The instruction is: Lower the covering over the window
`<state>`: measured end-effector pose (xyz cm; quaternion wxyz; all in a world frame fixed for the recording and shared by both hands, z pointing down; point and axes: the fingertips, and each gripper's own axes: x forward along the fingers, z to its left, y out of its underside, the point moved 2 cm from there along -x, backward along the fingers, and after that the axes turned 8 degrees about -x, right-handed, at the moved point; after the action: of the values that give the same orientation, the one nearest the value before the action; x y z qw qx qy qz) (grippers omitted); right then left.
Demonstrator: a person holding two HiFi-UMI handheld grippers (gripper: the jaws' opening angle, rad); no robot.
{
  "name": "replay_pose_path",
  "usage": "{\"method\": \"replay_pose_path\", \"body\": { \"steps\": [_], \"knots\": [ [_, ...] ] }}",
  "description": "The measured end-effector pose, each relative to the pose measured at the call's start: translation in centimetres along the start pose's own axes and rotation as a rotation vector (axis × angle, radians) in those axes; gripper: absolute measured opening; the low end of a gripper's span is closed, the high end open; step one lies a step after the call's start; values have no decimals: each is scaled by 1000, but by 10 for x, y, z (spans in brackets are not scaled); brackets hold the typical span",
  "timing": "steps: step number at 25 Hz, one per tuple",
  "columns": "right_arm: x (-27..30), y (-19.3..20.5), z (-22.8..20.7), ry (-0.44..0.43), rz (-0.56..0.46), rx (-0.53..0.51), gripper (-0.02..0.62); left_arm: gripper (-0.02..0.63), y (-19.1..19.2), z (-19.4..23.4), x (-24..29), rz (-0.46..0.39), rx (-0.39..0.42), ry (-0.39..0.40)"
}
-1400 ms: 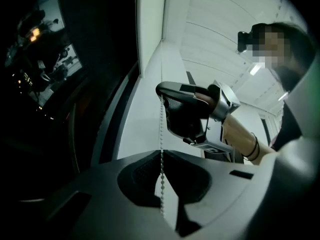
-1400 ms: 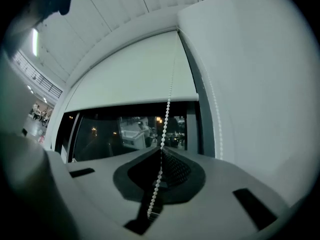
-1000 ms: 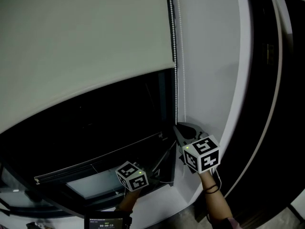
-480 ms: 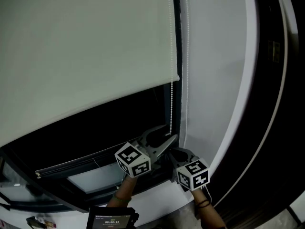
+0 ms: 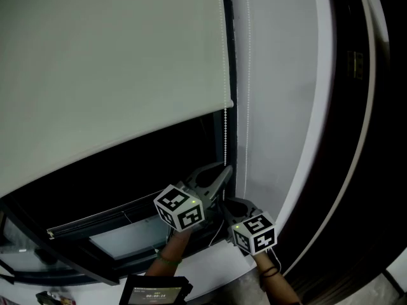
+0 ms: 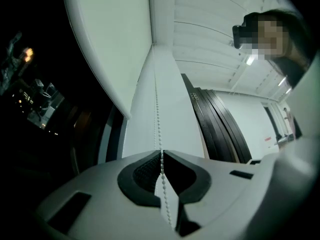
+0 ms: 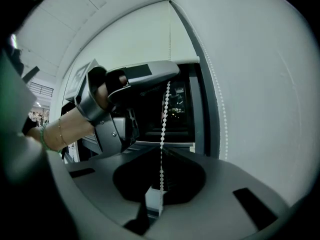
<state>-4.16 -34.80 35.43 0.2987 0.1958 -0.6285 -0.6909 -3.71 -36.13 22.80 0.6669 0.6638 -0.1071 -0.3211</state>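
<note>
Hanging down the right edge of the dark window (image 5: 127, 170), the bead chain (image 5: 225, 138) looks light, limp and slick. Its small beads will likely slip unless pinched squarely, so the best hold is on one strand below the hem of the roller blind (image 5: 114, 62), which covers the window's upper part. The left gripper (image 5: 224, 170) has just been closing, and its fingers (image 6: 137, 176) now clench the chain. The right gripper (image 5: 227, 205), just below, clenches the same strand. A second ago the right gripper held the chain higher while the left hung low, off the chain. The hem now seems slightly lower.
</note>
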Motion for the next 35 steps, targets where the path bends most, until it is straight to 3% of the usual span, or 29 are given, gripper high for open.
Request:
{"method": "replay_pose_path", "body": {
  "steps": [5,9,13,17,20,25,29,32,35],
  "knots": [
    [-5,1,-3,12,6,-16,14,12,-1,5,-5,-1,-35,-44],
    [-3,30,3,15,97,-57,14,11,30,12,-13,104,-31,-86],
    [-10,57,6,36,96,5,15,11,51,16,-27,78,-185,-70],
    [-31,57,-4,90,99,41,15,11,47,18,-37,67,-137,-100],
    [-52,12,-16,116,-27,76,15,11,44,23,-45,51,-162,-103],
    [-67,-100,-19,71,-219,-28,50,11,46,11,-41,60,-151,-73],
    [-52,-155,-13,25,-243,-119,103,11,48,0,-36,67,-152,-48],
    [-41,-178,-20,52,-262,-144,104,11,50,-7,-36,72,-156,-35],
    [-24,-191,-28,73,-263,-152,104,11,76,-8,-39,175,-126,-46]
  ]
}}
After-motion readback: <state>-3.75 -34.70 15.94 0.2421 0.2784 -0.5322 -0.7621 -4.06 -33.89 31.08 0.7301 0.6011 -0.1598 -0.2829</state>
